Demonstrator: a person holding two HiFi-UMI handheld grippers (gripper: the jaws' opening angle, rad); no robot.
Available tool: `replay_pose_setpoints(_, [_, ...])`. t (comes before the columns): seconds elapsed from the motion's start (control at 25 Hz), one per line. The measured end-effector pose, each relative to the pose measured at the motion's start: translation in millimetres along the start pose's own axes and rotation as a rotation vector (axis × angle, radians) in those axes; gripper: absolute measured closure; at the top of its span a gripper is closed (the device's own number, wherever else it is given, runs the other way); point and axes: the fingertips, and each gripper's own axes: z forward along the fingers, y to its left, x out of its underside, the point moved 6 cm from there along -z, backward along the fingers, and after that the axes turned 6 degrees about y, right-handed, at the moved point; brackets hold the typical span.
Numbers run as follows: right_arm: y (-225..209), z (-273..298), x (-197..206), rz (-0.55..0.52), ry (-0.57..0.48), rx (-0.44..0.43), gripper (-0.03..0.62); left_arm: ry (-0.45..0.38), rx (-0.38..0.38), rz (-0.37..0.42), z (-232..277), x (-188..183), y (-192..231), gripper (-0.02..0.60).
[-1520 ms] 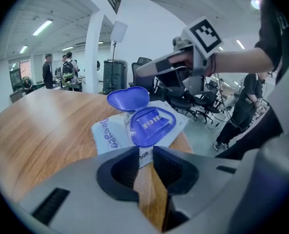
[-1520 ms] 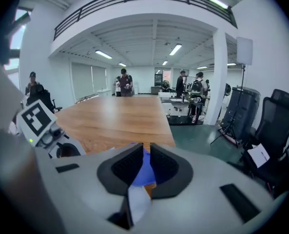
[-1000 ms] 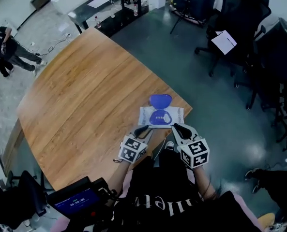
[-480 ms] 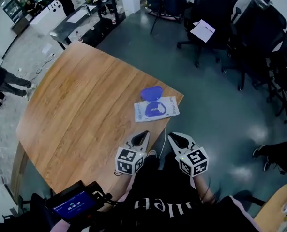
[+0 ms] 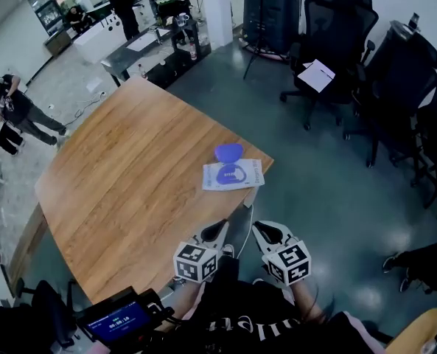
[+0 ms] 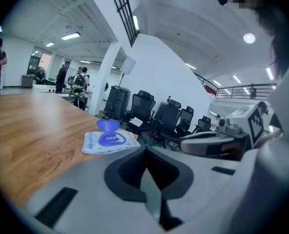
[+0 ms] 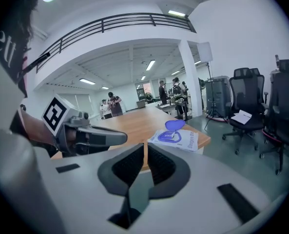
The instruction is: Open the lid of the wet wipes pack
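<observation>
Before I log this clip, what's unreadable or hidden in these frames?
- Print on the white wet wipes pack: too small in the head view, blurred in both gripper views.
- Opening under its open blue lid: too small in every view to show any wipe.

left tool [image 5: 218, 229]: jaws together, empty | right tool [image 5: 260, 230]: jaws together, empty

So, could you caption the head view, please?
Wet wipes pack, lid open, at the table corner; left tongs and right tongs shut, clear of it.
</observation>
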Motion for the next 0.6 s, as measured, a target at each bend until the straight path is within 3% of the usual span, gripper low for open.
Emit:
replay_pose_setpoints(0.2, [19,-53,39,-0.071,0.014,-0.072,0.562,-0.033,-0.065,-0.064,-19,42,-60,0.58])
replay_pose_setpoints(0.4, [30,-99,73,-0.055,-0.01,-0.123,0.562,-0.02,-0.111,-0.082,-43,84,-116,0.58])
replay_pose_setpoints(0.6, [47,-127,87,-0.028,-0.028,-0.179,0.562,-0.031,-0.19,-0.094,-76,103,-147,0.58])
